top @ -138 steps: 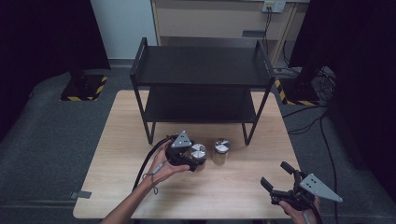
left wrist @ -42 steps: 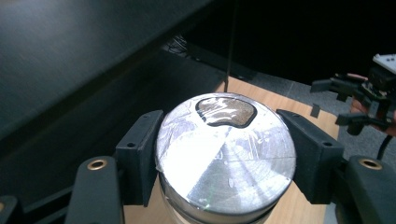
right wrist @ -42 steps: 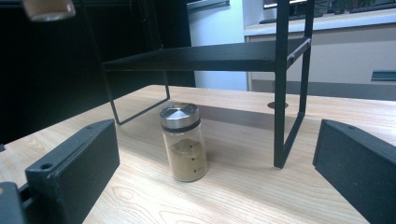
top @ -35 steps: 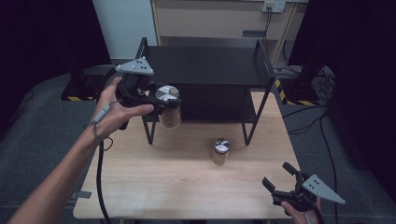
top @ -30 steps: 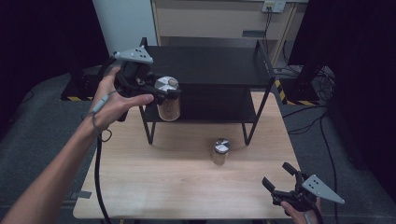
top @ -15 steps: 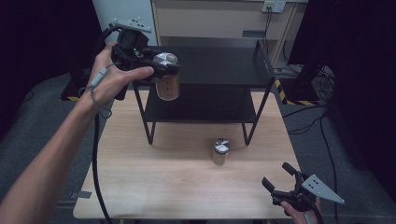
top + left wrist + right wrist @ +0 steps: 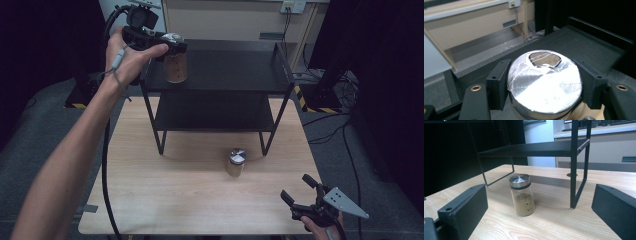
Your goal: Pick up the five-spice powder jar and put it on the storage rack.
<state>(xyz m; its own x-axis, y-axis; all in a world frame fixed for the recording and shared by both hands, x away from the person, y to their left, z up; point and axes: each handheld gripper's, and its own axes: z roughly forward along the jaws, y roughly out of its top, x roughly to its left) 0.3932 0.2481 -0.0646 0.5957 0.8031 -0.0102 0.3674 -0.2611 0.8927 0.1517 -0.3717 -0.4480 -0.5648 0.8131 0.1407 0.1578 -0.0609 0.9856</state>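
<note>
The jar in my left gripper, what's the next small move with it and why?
Probably lower it onto the shelf's top tier and then open. The left gripper is shut on the jar by its lid, and the jar hangs over that tier's left end, seemingly not yet resting on it.

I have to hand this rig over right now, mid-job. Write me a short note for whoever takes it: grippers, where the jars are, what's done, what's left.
Left gripper: shut on the jar with the foil-covered top, held over the left end of the black rack's top shelf; whether it touches the shelf can't be told.
Right gripper: open, holding nothing, low at the near right table edge, facing the second jar.
Second jar: upright on the wooden table, in front of the rack.
Done: nothing released on the rack.
Left, probably: set down the held jar, release, then fetch the second one.
</note>
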